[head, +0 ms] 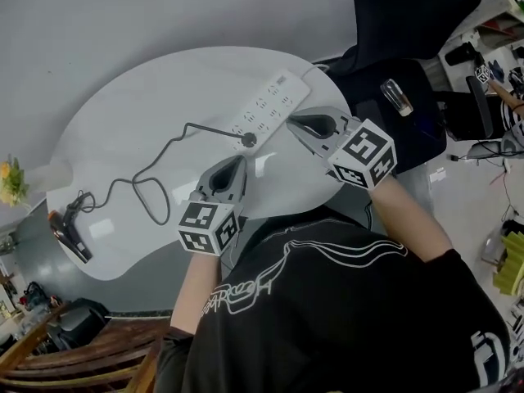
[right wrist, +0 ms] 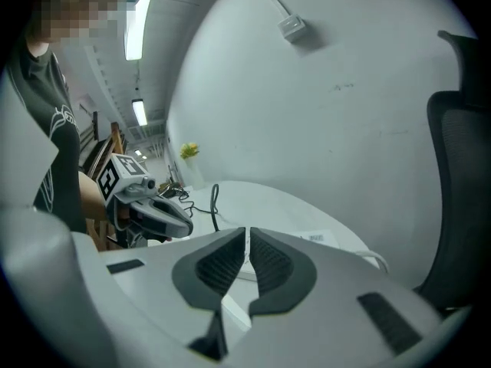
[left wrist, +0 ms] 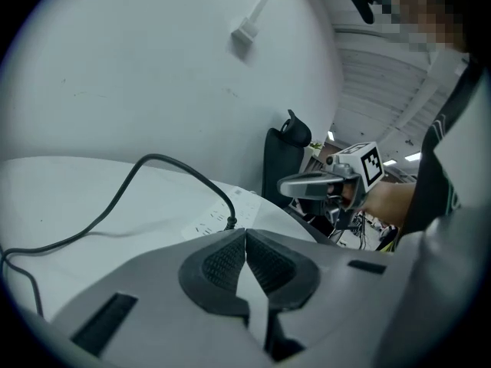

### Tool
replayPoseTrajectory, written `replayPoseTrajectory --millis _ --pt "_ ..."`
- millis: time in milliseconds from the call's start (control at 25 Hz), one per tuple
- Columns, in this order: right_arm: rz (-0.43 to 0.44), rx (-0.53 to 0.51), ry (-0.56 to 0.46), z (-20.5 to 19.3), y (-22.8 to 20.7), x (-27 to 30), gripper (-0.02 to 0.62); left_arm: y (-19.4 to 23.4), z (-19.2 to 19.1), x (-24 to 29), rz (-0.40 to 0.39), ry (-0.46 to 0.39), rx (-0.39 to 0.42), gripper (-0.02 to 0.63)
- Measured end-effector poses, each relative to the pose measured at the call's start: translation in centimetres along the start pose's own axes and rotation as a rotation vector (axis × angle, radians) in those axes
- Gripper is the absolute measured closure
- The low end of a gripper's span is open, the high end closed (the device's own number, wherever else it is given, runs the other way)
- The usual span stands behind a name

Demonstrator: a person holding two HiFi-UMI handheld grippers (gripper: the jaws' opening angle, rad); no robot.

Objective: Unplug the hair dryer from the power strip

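A white power strip point(head: 270, 105) lies at the far side of the round white table point(head: 147, 97). A black plug point(head: 248, 140) sits in its near end, and its black cord point(head: 151, 178) winds left to the dark hair dryer point(head: 70, 234) at the table's left edge. My left gripper point(head: 237, 163) is shut and empty, just short of the plug point(left wrist: 230, 222). My right gripper point(head: 293, 122) is also shut on nothing, beside the strip's near right side. In each gripper view the pads point(left wrist: 230, 263) point(right wrist: 226, 265) meet with nothing between them.
A black office chair point(head: 385, 97) stands close behind the table on the right. A wooden chair point(head: 82, 359) is at the lower left, and yellow flowers point(head: 10, 178) at the far left. A wall socket point(left wrist: 245, 37) is mounted above the table.
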State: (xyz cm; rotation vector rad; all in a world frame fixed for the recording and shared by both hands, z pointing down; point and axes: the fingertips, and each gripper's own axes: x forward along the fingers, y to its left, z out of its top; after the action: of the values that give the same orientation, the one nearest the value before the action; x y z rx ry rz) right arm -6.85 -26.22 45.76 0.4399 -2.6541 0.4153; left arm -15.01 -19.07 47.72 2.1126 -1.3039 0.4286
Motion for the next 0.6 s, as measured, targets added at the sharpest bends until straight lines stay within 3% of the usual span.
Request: replayPoseTrajectory --millis 280,600 --pt "0.011 -0.033 0.129 -2.9 -3.6 3.9 0.595 1.4 -1.1 1.2 0.064 0.002 -0.039 0.602" --pt "0.005 -0.15 0.247 -4.0 -4.7 6.3 0.597 2.0 -0.8 2.5 0.068 -0.013 -0.005 0.601"
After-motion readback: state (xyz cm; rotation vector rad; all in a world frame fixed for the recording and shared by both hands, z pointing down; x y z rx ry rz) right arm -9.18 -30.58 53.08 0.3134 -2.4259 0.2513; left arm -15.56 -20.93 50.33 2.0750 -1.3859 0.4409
